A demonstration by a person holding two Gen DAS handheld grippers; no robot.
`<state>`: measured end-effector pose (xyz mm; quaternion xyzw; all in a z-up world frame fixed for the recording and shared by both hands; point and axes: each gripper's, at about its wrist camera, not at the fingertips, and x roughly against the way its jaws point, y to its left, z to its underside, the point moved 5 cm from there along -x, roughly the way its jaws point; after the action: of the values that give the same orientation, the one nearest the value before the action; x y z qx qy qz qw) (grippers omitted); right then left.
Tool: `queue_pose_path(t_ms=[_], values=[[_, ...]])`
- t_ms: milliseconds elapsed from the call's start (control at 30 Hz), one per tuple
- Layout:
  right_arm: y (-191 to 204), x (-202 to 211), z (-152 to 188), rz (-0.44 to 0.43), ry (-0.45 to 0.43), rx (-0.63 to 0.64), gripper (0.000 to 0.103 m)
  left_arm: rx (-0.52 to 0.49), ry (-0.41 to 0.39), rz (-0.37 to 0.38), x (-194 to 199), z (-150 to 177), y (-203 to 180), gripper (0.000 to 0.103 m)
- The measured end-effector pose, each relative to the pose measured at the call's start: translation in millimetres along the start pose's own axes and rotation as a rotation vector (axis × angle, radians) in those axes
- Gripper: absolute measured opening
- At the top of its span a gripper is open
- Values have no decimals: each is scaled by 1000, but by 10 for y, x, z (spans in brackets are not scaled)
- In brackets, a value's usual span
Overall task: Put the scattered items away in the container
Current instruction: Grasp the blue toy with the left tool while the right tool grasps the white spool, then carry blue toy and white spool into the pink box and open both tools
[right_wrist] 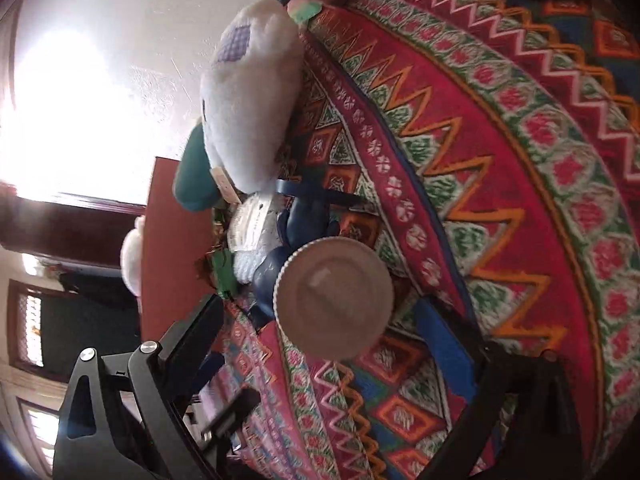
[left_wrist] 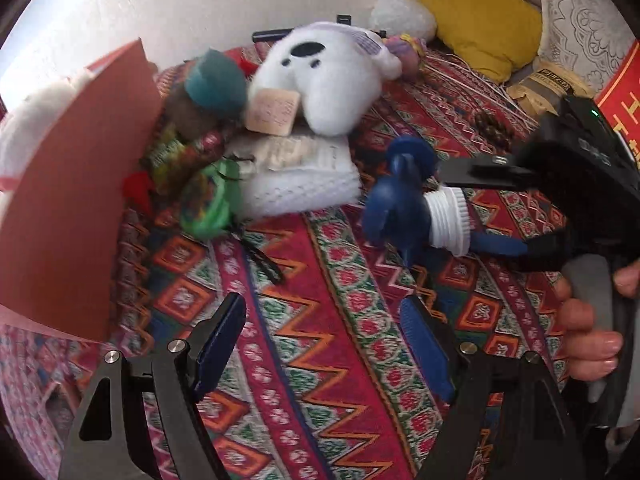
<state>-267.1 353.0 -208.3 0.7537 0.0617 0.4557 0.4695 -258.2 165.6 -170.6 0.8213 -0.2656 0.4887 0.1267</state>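
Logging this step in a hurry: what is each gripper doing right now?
Left gripper: open, nothing between its fingers.
Right gripper: closed on a white lid with a blue toy attached.

Inventory, by count:
- White plush toy (left_wrist: 324,80), upper centre: one.
- Teal-capped plush figure (left_wrist: 212,88), to its left: one.
- White knitted cloth (left_wrist: 296,176), folded, centre: one.
- Yellow cushion (left_wrist: 484,20), upper right: one.
- Red cardboard box (left_wrist: 76,200), left edge: one.
- Blue toy with white threaded cap (left_wrist: 416,204), right of centre: one.
- Green wrapped packets (left_wrist: 204,200), left of centre: apparently two, blurred.
- Patterned bedspread (left_wrist: 320,340): one.
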Motion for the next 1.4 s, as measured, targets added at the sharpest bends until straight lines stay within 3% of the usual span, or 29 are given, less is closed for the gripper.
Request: queue_pose_path(t_ms=[67, 100, 133, 200, 333, 567, 633, 700, 800, 1133, 1400], values=[[30, -34, -16, 36, -12, 42, 81, -21, -9, 12, -30, -25, -91, 79], [19, -39, -20, 50, -12, 52, 52, -39, -14, 14, -51, -50, -149, 79], [-9, -31, -24, 48, -11, 46, 43, -51, -16, 20, -80, -66, -203, 79], [-83, 30, -31, -7, -13, 10, 42, -74, -18, 40, -126, -108, -315, 79], [-269, 358, -94, -30, -89, -33, 42, -119, -13, 55, -291, -206, -494, 79], [-423, 645, -235, -95, -147, -75, 42, -183, 56, 15, -796, -488, -695, 79], [-431, 618, -233, -102, -133, -72, 42, -189, 78, 18, -925, -532, -736, 75], [-394, 594, -221, -108, -122, -67, 42, -177, 66, 26, -935, -589, -745, 52], [-335, 627, -200, -110, -124, -50, 42, -165, 63, 44, -854, -607, -778, 52], [-153, 1022, 85, -108, -160, 8, 42, -97, -4, 90, -93, -186, -856, 52], [36, 1246, 466, -87, -147, 52, 42, -46, -72, 109, 528, 76, -632, 51]])
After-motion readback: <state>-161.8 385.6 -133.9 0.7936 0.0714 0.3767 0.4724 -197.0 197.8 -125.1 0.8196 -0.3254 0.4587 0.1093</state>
